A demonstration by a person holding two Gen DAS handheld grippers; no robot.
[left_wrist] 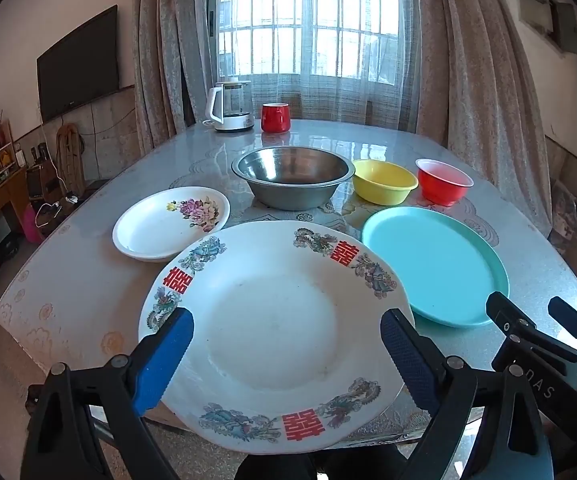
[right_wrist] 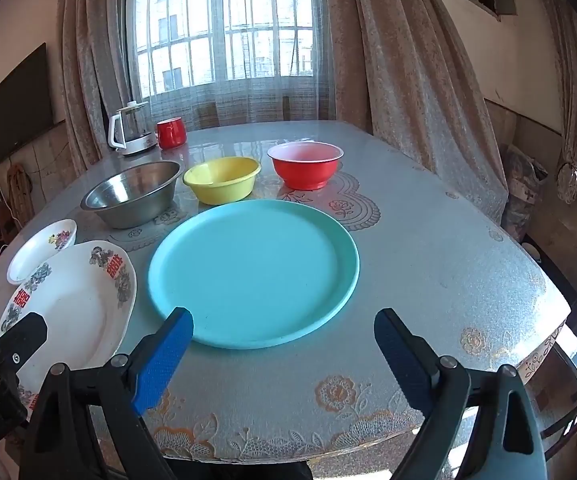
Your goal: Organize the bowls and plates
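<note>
Since nothing's been picked up yet, both claws just hang over the near edge of the table (left_wrist: 88, 312) with jaws spread wide and empty. From the left wrist view, the left gripper (left_wrist: 286, 340) sits right over the big white plate (left_wrist: 272, 320), which lies dead ahead between its blue fingers (left_wrist: 164, 360), near rim poking off the table edge, so that hand's clearly the closer one for it. Red double-happiness characters are printed round its rim; the flowered plate (left_wrist: 156, 228) is just beyond to the left, steel bowl (left_wrist: 292, 184) behind. From the right wrist view, the right gripper (right_wrist: 284, 344) faces the teal plate (right_wrist: 254, 272), straight ahead, slightly left of centre. Yellow bowl (right_wrist: 222, 184) and red bowl (right_wrist: 306, 170) sit farther back. The other gripper body reads "Robot.AI", partly cut off.
</note>
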